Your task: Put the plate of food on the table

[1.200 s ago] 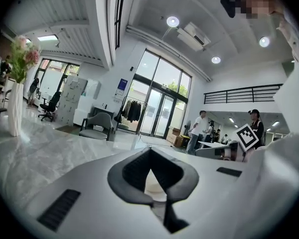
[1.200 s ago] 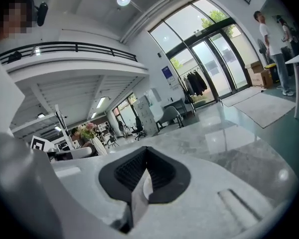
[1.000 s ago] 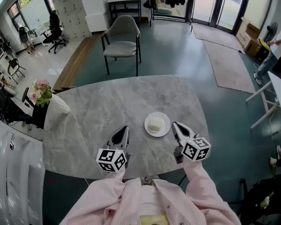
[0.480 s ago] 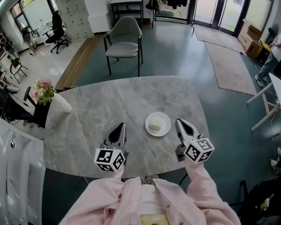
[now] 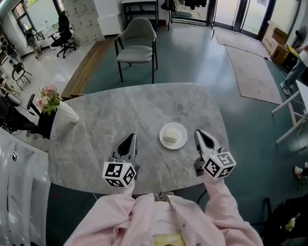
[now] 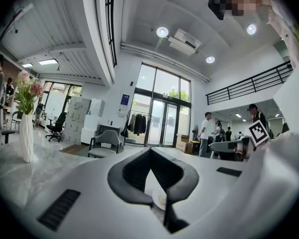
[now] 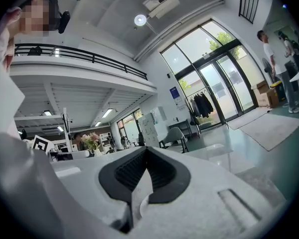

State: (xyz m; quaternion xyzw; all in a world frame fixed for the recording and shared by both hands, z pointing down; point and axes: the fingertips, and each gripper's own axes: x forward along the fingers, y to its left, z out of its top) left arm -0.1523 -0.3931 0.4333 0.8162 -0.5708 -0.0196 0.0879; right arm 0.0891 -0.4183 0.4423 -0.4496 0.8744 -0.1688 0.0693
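Note:
A small white plate (image 5: pixel 173 136) with a pale block of food (image 5: pixel 171 136) stands on the grey marble table (image 5: pixel 133 111), near its front edge. My left gripper (image 5: pixel 129 137) hovers to the left of the plate, shut and empty. On the plate's right, my right gripper (image 5: pixel 199 134) is also shut with nothing in it. Neither touches the plate. In the left gripper view the jaws of the left gripper (image 6: pixel 150 151) meet, and the plate (image 6: pixel 159 199) shows low behind them. The right gripper (image 7: pixel 147 149) shows its jaws closed together in its own view.
A vase of pink flowers (image 5: pixel 50 100) stands at the table's left edge. A grey chair (image 5: pixel 136 42) is beyond the far edge. A person (image 5: pixel 304 53) and a white table (image 5: pixel 307 97) are at the far right.
Both grippers have drifted a little outward from the plate, left to the left and right to the right. The plate has stayed in place.

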